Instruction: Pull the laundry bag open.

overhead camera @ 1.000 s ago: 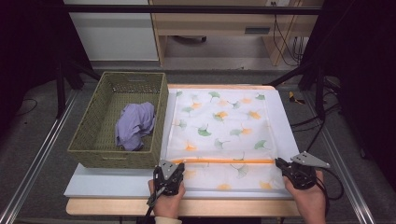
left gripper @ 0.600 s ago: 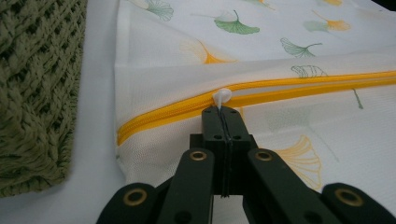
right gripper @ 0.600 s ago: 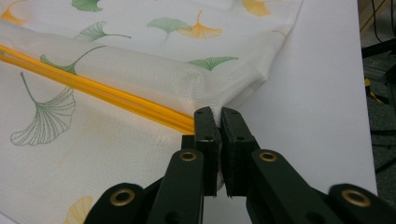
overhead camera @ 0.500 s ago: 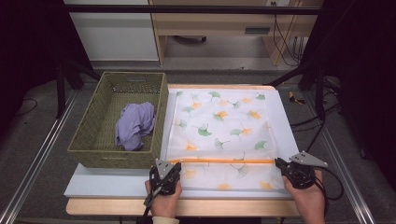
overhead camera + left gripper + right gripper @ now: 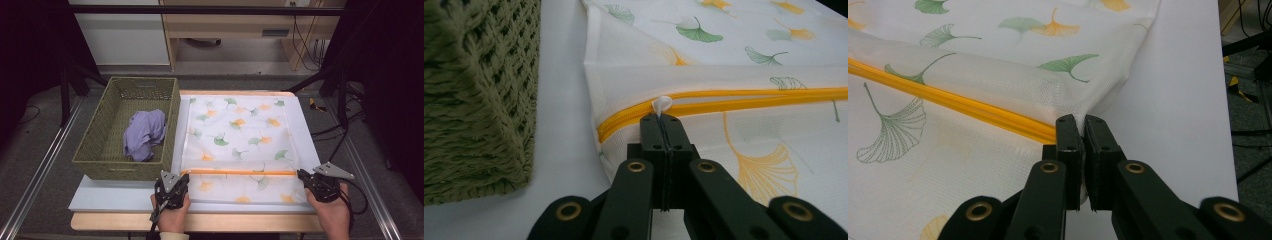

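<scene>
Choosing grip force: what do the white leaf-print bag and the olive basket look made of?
White leaf-print zip bag: thin matte mesh fabric, likely synthetic; fine weave shows in both gripper views. Olive woven basket: wicker or twisted paper cord, judging by its coarse knotted strands; which one is unclear.

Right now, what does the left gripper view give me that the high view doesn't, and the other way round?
The left gripper view alone shows the left gripper shut on the white zipper pull, and the zip parted just behind it. The high view alone shows the purple cloth lying in the wicker basket, the right gripper at the bag's other end, and both hands. Both show the ginkgo-print mesh bag, its orange zipper and the basket's woven wall beside it.
</scene>
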A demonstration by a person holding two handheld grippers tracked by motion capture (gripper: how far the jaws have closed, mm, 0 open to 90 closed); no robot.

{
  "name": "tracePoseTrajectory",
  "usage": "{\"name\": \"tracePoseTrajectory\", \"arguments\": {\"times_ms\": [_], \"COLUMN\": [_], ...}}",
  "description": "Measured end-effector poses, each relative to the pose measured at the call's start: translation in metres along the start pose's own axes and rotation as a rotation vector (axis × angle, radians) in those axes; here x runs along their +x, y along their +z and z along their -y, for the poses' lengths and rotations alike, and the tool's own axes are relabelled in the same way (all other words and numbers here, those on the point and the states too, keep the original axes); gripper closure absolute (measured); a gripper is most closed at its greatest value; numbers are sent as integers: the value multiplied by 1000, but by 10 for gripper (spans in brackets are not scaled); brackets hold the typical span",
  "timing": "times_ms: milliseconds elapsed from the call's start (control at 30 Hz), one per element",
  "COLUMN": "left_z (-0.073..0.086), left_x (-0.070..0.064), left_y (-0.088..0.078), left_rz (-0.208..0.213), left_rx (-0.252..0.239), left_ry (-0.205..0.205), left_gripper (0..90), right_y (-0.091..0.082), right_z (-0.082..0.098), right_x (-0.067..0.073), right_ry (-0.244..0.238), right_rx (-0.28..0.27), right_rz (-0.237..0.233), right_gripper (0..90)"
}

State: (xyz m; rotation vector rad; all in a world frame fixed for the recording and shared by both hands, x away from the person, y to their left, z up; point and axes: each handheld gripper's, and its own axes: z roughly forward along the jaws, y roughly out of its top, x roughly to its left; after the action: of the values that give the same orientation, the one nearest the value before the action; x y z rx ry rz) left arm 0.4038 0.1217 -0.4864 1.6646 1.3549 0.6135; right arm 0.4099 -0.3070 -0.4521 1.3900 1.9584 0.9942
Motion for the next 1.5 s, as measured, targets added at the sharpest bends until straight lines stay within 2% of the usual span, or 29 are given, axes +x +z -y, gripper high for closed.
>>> {"name": "tracePoseTrajectory", "arguments": {"times_ms": [233, 633, 1167, 1500], "left_z": [3, 8, 10, 11], "left_x": [0, 6, 7, 9], "left_y": [0, -2, -2, -2], "left_rz": [-4, -14, -13, -12], "left_rx": [-4, 1, 1, 1], "left_ry": [1, -7, -18, -27], "left_gripper": [900, 900, 900, 900], "right_y": [3, 3, 8, 10], "right_z": [1, 2, 4, 5], "right_x": [0, -2, -6, -7], "right_ry": [-15, 15, 29, 20], "right_rx": [11, 17, 40, 51], "right_rz": [11, 26, 41, 49], "right_gripper": [865, 865, 865, 865]}}
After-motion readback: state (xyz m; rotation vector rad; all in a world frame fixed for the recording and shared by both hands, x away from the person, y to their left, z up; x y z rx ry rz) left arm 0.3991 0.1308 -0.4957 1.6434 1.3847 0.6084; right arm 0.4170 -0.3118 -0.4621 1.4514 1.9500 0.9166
